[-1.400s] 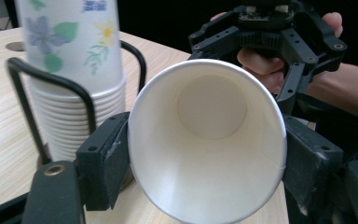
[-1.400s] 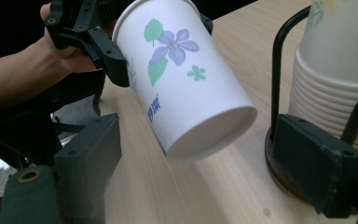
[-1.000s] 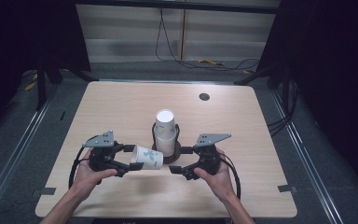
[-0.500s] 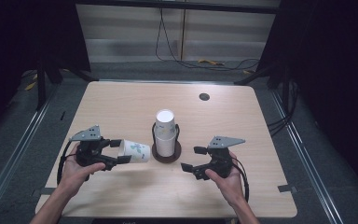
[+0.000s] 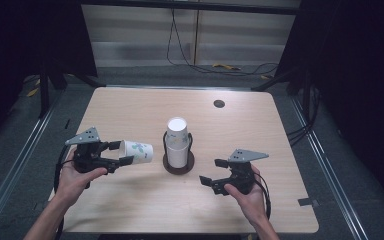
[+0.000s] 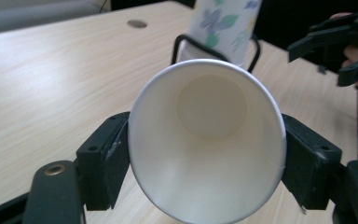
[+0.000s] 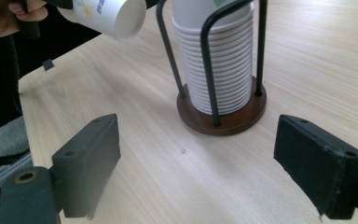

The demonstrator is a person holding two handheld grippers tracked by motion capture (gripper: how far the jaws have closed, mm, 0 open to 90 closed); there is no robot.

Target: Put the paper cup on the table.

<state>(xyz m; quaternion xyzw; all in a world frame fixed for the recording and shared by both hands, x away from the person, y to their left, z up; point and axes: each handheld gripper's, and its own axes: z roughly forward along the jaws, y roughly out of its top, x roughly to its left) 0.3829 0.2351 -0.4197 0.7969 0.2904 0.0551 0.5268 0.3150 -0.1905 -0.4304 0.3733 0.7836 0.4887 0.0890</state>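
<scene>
A white paper cup [image 5: 139, 152] with a floral print lies on its side in my left gripper [image 5: 123, 152], held above the table left of the stack. In the left gripper view the pads [image 6: 109, 163] press the cup [image 6: 207, 149] at its rim, its mouth facing the camera. A stack of paper cups [image 5: 177, 142] stands upright in a black wire holder on a round wooden base [image 7: 223, 119] at mid-table. My right gripper [image 5: 211, 171] stands open and empty to the right of the holder, its jaws [image 7: 196, 158] pointing at the base.
The wooden table [image 5: 260, 135] has a small round grommet hole [image 5: 219, 103] at the back right. Bare tabletop lies around the holder. Dark floor, rails and cables surround the table.
My left gripper has carried the cup leftward, away from the stack. The right gripper has drawn back to the right and nearer the front edge, still open.
</scene>
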